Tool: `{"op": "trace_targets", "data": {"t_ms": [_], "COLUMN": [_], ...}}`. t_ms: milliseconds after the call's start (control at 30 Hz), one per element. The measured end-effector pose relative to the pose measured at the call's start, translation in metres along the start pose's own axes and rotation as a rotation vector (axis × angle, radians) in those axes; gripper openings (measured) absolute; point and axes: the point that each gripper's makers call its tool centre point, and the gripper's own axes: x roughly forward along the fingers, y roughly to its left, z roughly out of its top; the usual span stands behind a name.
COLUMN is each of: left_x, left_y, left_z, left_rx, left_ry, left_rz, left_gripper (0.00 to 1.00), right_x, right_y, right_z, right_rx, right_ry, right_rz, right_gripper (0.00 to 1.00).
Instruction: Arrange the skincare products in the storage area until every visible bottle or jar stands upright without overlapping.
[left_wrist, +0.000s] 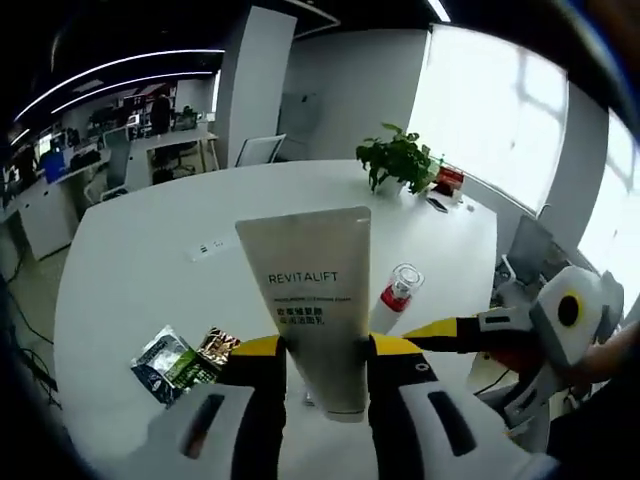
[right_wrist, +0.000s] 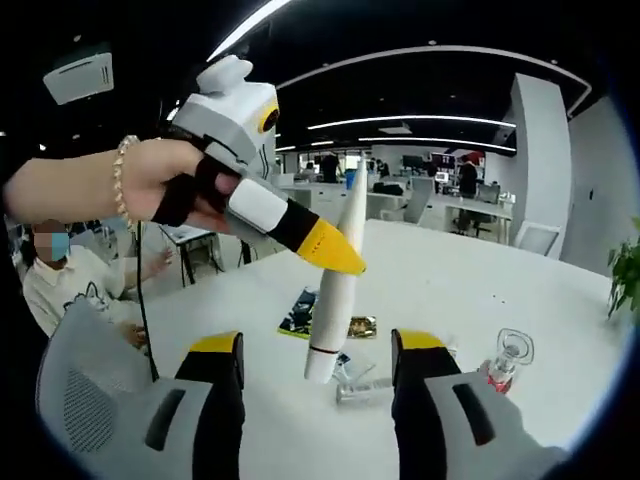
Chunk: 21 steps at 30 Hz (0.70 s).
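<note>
Up close in the left gripper view, the left gripper (left_wrist: 322, 352) has its yellow-tipped jaws clamped on a white tube (left_wrist: 311, 300) printed REVITALIFT, holding it cap-down with the flat crimped end up. In the right gripper view the same tube (right_wrist: 333, 285) hangs edge-on above the white table (right_wrist: 520, 290), its cap end low and close to the tabletop; whether it touches, I cannot tell. A hand (right_wrist: 175, 185) with a beaded bracelet (right_wrist: 123, 180) grips that tool's handle.

The right gripper (right_wrist: 316, 362) hovers over the table with its jaws spread wide and nothing between them. It comes into the left gripper view from the right, its yellow tip (left_wrist: 440, 330) just beside the tube.

Just behind the tube stands a small clear bottle (left_wrist: 396, 297) with a red band, upright, partly hidden by the tube's edge. From the other side that bottle (right_wrist: 505, 362) sits near the right jaw, and a clear tube-shaped item (right_wrist: 365, 388) lies flat on the table between the jaws, partly hidden by them. Some shiny sachets (left_wrist: 180, 360) lie flat beside the left jaw, overlapping each other.

Farther across the round table (left_wrist: 140, 260) a potted plant (left_wrist: 398, 160) stands near the far edge, with a small red thing (left_wrist: 449, 178) beside it. Beyond are bright windows (left_wrist: 490, 110), a pillar (left_wrist: 252, 85) and office desks (left_wrist: 150, 140). A seated person (right_wrist: 75, 285) is off the table's left side.
</note>
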Motion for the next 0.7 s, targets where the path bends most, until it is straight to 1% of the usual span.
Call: {"op": "trace_targets", "data": {"t_ms": [67, 100, 133, 167, 200, 300, 400, 467, 533, 567, 633, 700], "left_x": [-0.005, -0.007, -0.013, -0.015, -0.022, -0.029, -0.038, -0.041, -0.043, -0.044, -0.048, -0.047], "left_y": [-0.005, -0.007, -0.012, -0.014, -0.020, -0.027, -0.036, -0.037, -0.039, -0.040, -0.044, -0.045], "left_z": [0.004, 0.006, 0.008, 0.010, 0.012, 0.016, 0.019, 0.021, 0.023, 0.023, 0.025, 0.027], "left_rx": [-0.022, -0.033, -0.058, -0.064, -0.080, -0.082, -0.062, -0.060, -0.062, -0.069, -0.074, -0.081], "left_ry": [-0.025, -0.037, -0.062, -0.073, -0.092, -0.109, -0.120, -0.130, -0.139, -0.142, -0.153, -0.158], "left_rz": [-0.007, -0.009, -0.019, -0.024, -0.035, -0.036, -0.033, -0.031, -0.031, -0.033, -0.036, -0.039], "left_gripper": [0.26, 0.26, 0.27, 0.27, 0.27, 0.27, 0.27, 0.27, 0.27, 0.27, 0.27, 0.27], "right_x": [0.006, 0.009, 0.011, 0.012, 0.014, 0.015, 0.014, 0.010, 0.008, 0.006, 0.003, 0.001], "right_y": [0.002, 0.003, 0.004, 0.005, 0.008, 0.009, 0.006, 0.002, 0.000, -0.002, -0.001, 0.000], "right_z": [0.002, 0.006, 0.008, 0.009, 0.015, 0.028, 0.034, 0.037, 0.038, 0.039, 0.041, 0.042], "right_rx": [0.002, 0.000, 0.002, 0.004, 0.013, 0.003, 0.006, 0.004, 0.020, 0.021, 0.017, 0.020], "right_ry": [-0.009, -0.020, -0.022, -0.023, -0.033, -0.067, -0.078, -0.087, -0.093, -0.099, -0.103, -0.111], "right_rz": [-0.002, -0.009, -0.012, -0.013, -0.016, -0.033, -0.050, -0.072, -0.075, -0.089, -0.087, -0.086], "right_gripper": [0.55, 0.53, 0.51, 0.49, 0.46, 0.41, 0.35, 0.29, 0.27, 0.26, 0.23, 0.23]}}
